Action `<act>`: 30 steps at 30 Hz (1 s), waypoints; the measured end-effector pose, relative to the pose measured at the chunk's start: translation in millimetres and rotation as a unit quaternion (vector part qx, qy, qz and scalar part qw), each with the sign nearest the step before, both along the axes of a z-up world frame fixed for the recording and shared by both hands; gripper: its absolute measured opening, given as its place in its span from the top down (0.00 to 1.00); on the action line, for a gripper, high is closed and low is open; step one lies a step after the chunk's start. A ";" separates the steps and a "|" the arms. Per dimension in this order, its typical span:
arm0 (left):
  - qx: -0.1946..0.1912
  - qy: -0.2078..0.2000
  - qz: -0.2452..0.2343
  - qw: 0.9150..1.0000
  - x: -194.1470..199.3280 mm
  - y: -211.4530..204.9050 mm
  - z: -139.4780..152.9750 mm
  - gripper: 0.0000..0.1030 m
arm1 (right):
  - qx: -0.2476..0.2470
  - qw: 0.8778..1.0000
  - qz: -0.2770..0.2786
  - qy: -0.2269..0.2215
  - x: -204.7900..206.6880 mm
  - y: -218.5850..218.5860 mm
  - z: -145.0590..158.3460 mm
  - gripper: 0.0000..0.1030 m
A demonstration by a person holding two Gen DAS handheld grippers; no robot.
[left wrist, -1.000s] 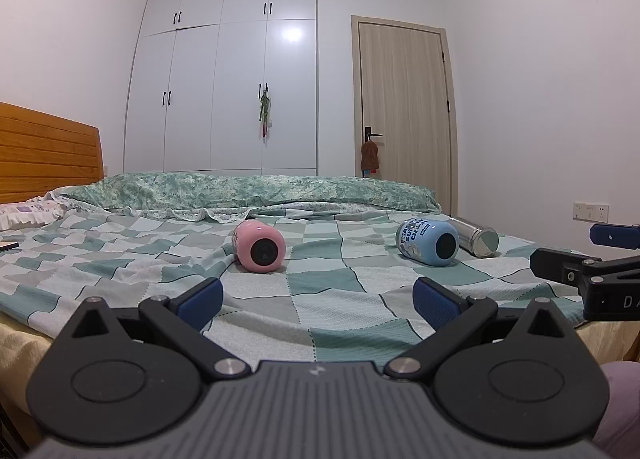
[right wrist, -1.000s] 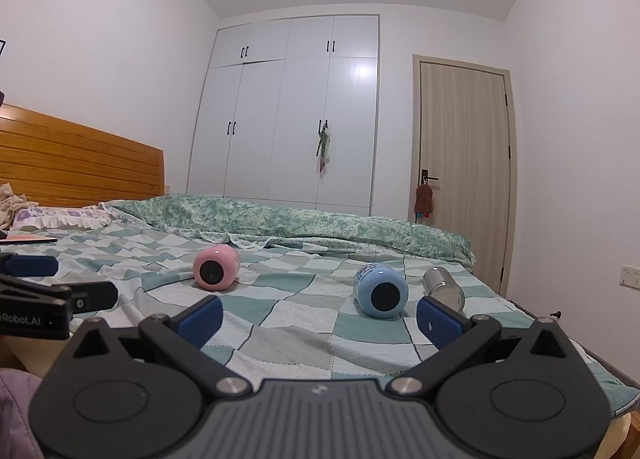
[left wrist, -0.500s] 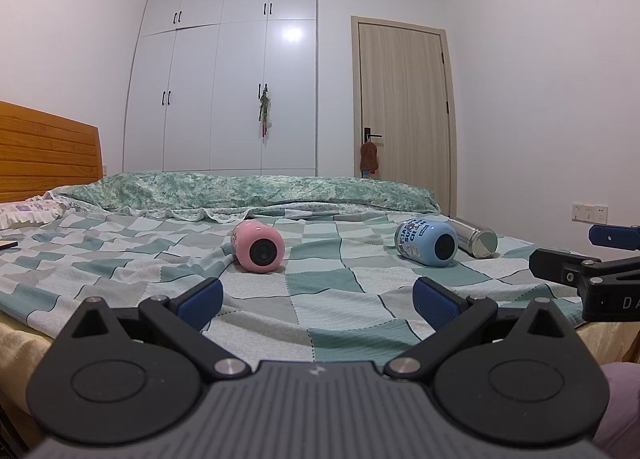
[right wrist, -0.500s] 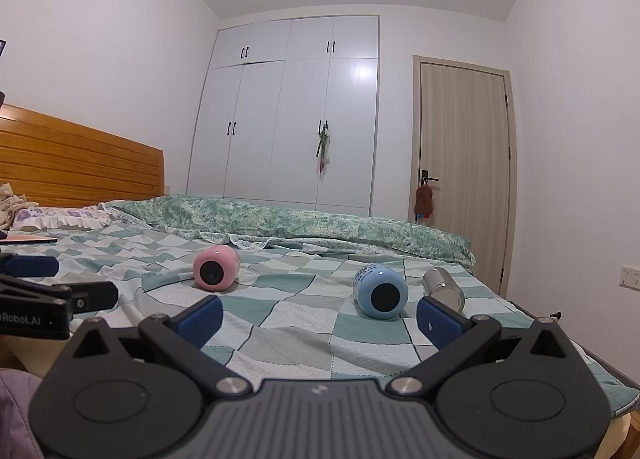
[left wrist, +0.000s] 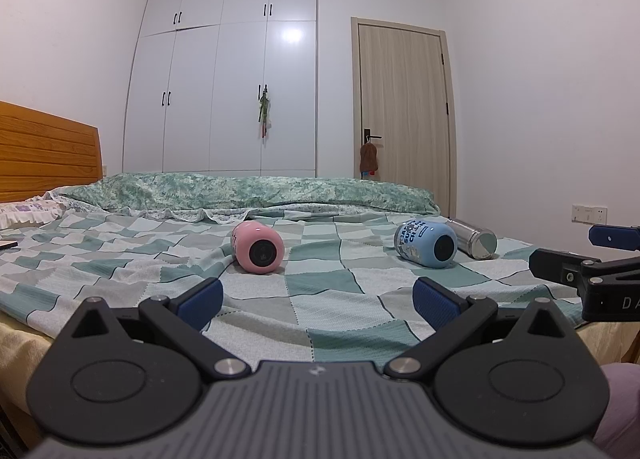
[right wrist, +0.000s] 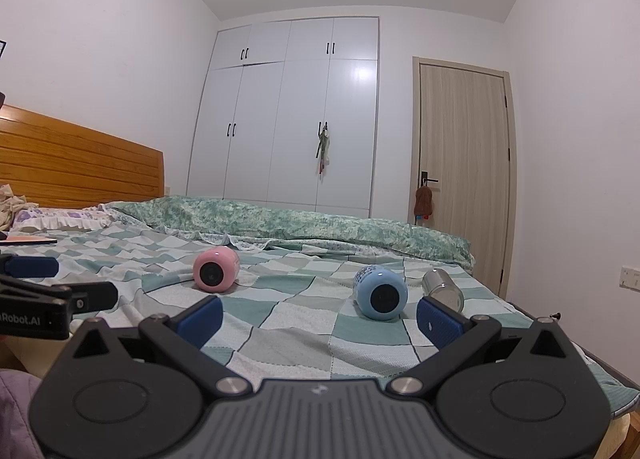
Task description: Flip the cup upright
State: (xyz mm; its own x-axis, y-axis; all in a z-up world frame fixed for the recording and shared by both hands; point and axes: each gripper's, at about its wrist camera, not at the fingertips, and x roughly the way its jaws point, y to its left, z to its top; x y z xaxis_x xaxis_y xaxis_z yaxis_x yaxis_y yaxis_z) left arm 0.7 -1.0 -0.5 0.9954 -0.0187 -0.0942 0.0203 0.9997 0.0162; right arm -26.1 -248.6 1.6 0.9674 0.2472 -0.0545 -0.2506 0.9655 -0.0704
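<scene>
A pink cup lies on its side on the checked bedspread, its base toward me; it also shows in the right wrist view. A blue printed cup lies on its side to the right, also in the right wrist view. A steel cup lies on its side just right of the blue one. My left gripper is open and empty near the bed's front edge, short of the pink cup. My right gripper is open and empty, short of the blue cup.
The checked bedspread covers the bed. A rolled green quilt lies along the far side. A wooden headboard stands at the left, a wardrobe and a door behind. A flat object lies near the pillow.
The left wrist view has dropped very slightly; the cups sit a touch higher in it. Both grippers stay open and the cups have not moved.
</scene>
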 end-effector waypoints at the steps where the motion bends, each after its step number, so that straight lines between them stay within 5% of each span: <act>1: 0.000 0.000 0.000 1.000 0.0 0.0 0.0 0.00 | 0.000 1.000 0.000 0.000 0.0 0.1 -0.1 0.00; 30: -0.001 0.001 0.000 1.000 0.1 -1.3 -0.3 0.00 | 0.000 1.000 0.000 -0.001 -0.6 0.1 -0.7 0.00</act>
State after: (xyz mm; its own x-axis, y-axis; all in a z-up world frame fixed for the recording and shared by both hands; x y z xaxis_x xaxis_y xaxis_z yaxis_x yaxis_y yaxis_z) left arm 0.7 -2.3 -0.8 0.9953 -0.0194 -0.0952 0.0208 0.9997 0.0136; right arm -26.6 -248.6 0.9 0.9675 0.2474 -0.0519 -0.2507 0.9654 -0.0711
